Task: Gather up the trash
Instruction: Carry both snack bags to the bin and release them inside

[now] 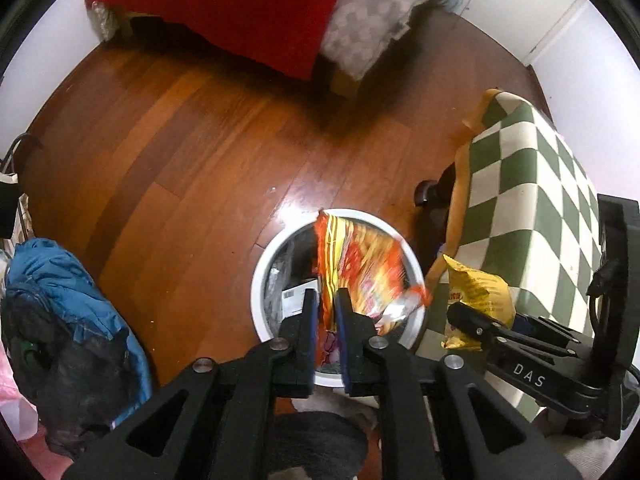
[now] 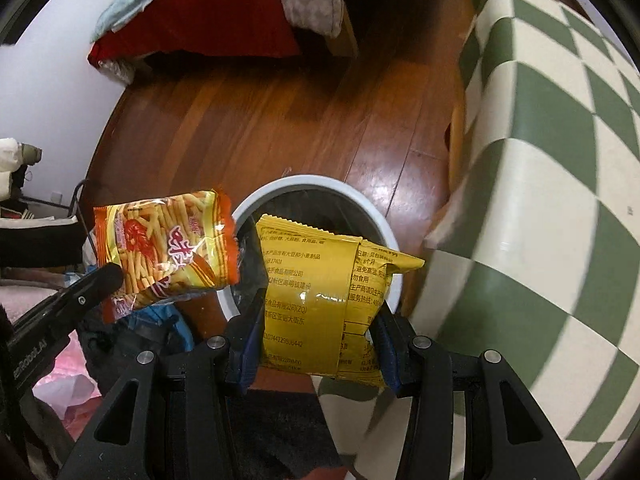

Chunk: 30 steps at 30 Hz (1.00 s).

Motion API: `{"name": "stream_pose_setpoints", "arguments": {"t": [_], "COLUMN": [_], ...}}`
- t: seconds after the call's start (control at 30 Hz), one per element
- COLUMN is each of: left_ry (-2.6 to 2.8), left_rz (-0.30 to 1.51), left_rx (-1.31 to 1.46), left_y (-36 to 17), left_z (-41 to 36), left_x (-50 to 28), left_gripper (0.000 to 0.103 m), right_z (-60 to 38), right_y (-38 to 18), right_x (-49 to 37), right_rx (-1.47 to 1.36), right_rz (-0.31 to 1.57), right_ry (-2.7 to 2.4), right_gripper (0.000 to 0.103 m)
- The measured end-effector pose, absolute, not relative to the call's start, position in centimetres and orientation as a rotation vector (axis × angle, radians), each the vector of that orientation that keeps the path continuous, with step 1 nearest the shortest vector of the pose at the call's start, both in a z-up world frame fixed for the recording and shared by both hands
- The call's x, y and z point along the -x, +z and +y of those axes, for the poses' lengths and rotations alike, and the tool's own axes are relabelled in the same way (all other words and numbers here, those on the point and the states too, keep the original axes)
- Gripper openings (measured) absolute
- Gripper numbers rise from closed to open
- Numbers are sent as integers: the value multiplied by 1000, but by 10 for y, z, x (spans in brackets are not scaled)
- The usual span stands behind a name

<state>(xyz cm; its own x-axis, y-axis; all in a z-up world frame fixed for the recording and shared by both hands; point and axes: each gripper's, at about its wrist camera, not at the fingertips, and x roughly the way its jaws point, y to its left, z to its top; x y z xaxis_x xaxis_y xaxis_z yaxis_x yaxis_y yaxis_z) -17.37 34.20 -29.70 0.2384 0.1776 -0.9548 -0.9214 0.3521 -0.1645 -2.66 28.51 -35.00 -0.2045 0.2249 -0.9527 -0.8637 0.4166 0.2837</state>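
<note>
I hold both packs over the bin [image 1: 416,322]. My left gripper [image 1: 326,300] seems to clamp the orange pack [image 1: 360,268] loosely; my right gripper [image 2: 320,320] clamps the yellow pack [image 2: 320,300] across its width. The yellow pack overhangs the rim, so it may fall outside.

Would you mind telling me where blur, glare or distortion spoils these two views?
Left wrist view: orange snack bag motion-smeared, glare on the wooden floor. Right wrist view: fisheye bulges the checked cloth, its edge smeared; yellow snack bag print mostly readable.
</note>
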Motion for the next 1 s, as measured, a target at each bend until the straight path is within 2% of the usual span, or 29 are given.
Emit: {"name": "stream_pose_setpoints", "arguments": {"t": [0.03, 0.07, 0.1, 0.13, 0.23, 0.3, 0.37, 0.47, 0.57, 1.0], "left_ry": [913, 917, 931, 943, 975, 1002, 1022, 1062, 1082, 1139], "left_rz": [1043, 1040, 1035, 1030, 1035, 1042, 1051, 1056, 1060, 1054], "left_rx": [904, 907, 904, 901, 899, 884, 859, 822, 797, 695], "left_y": [-299, -300, -300, -300, -300, -298, -296, -289, -282, -230], "left_z": [343, 344, 343, 345, 348, 347, 345, 338, 330, 290], "left_x": [176, 178, 181, 183, 191, 195, 196, 198, 199, 195], "left_gripper": [41, 72, 84, 90, 91, 99, 99, 100, 100, 100], "right_z": [288, 290, 293, 296, 296, 294, 291, 287, 280, 230], "right_y": [-354, -357, -361, -363, -364, -362, -359, -347, -335, -279], "right_x": [27, 28, 31, 32, 32, 32, 32, 34, 35, 32], "right_rx": [615, 625, 636, 640, 649, 651, 650, 656, 680, 686], "right_rz": [1447, 1452, 1459, 1463, 1454, 1448, 1439, 1420, 1388, 1305], "right_ry": [1109, 1107, 1111, 1113, 1110, 1108, 1110, 1108, 1094, 1104], "right_gripper": [51, 51, 52, 53, 68, 74, 86, 97, 100, 102]}}
